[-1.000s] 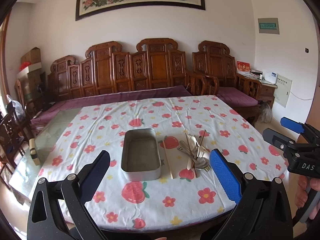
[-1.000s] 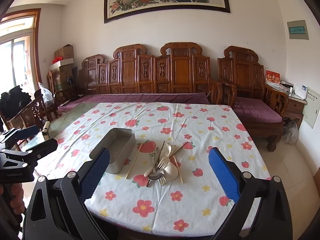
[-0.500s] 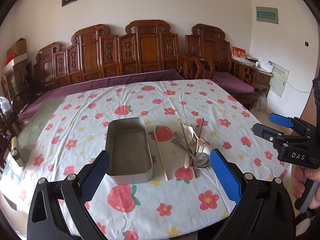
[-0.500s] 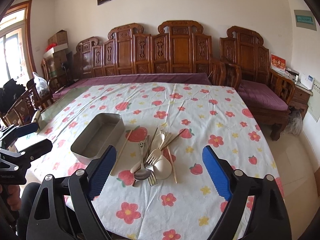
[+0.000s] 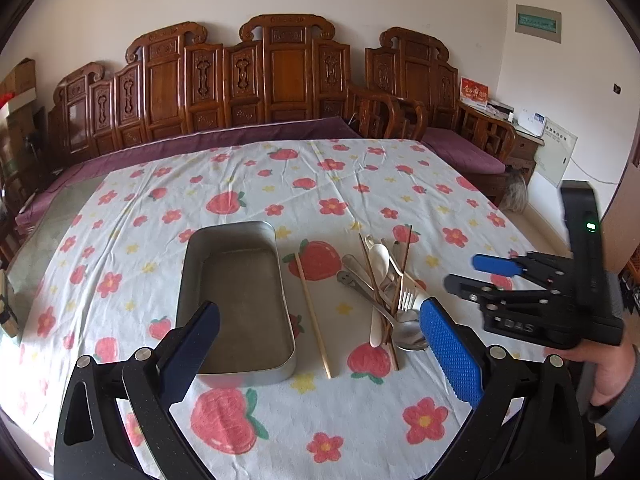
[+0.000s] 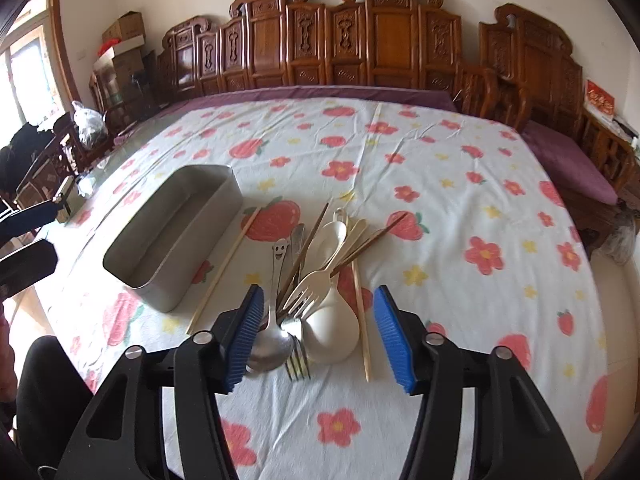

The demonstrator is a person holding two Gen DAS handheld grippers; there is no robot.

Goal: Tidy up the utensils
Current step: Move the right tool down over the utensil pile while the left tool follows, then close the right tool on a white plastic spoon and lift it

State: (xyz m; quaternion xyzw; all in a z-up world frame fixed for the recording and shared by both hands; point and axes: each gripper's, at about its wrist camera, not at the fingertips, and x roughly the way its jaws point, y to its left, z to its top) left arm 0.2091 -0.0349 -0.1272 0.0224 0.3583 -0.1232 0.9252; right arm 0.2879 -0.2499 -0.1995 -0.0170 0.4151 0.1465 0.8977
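An empty metal tin (image 5: 236, 300) lies on the flowered tablecloth (image 5: 280, 184). Beside it is one light chopstick (image 5: 314, 316), then a pile of utensils (image 5: 384, 300). In the right wrist view the pile holds a cream fork (image 6: 308, 284), a cream spoon (image 6: 332, 328), a metal spoon (image 6: 272, 344), a metal fork (image 6: 298, 356) and dark chopsticks (image 6: 304, 244). My right gripper (image 6: 319, 294) hovers over the near end of the pile. Its jaws are closing, and the pads touch nothing. My left gripper (image 5: 320, 312) stands wide open and empty near the tin's front end.
Carved wooden benches (image 5: 280, 80) with purple cushions line the far and right sides of the table. The table's near edge is just below both grippers. A person's hand (image 5: 608, 372) holds the right gripper's handle. Boxes and bags (image 6: 120, 52) are stacked at the far left.
Both grippers have come forward and down toward the table. The right one has narrowed its jaws and now sits over the utensil pile. Tin and utensils have not moved.
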